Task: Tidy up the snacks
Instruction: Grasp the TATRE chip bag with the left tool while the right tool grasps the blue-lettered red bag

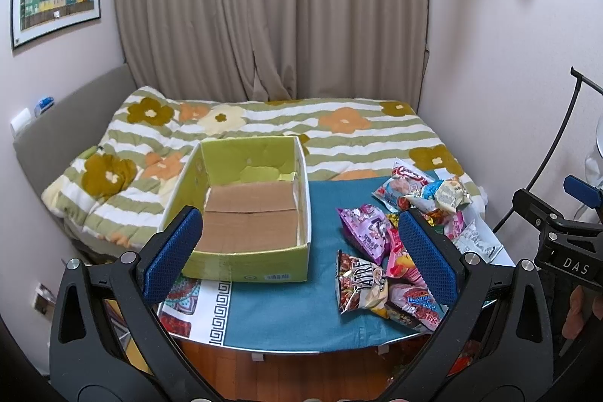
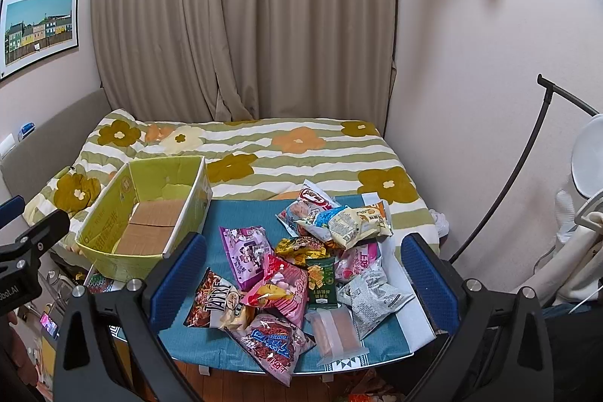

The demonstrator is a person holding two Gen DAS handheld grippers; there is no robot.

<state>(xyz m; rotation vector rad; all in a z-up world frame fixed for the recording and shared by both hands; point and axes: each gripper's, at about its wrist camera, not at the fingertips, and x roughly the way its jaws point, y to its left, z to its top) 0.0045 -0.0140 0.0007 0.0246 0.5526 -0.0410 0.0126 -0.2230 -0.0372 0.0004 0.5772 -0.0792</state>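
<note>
An open green cardboard box [image 1: 241, 262] with a bare brown floor stands on the left of a small table with a teal cloth [image 1: 282, 311]; it also shows in the right wrist view [image 2: 101, 251]. A pile of several snack bags [image 2: 301, 266] lies on the right of the table, seen also in the left wrist view [image 1: 392, 251]. My left gripper [image 1: 301, 251] is open and empty, hovering in front of the box. My right gripper [image 2: 301, 274] is open and empty, hovering above the near side of the pile.
A bed with a flowered striped quilt [image 1: 339, 130] lies right behind the table. Beige curtains [image 1: 264, 6] hang at the back. A black lamp stand [image 2: 520, 168] stands at the right wall. The wooden floor [image 1: 301, 372] shows under the table's front edge.
</note>
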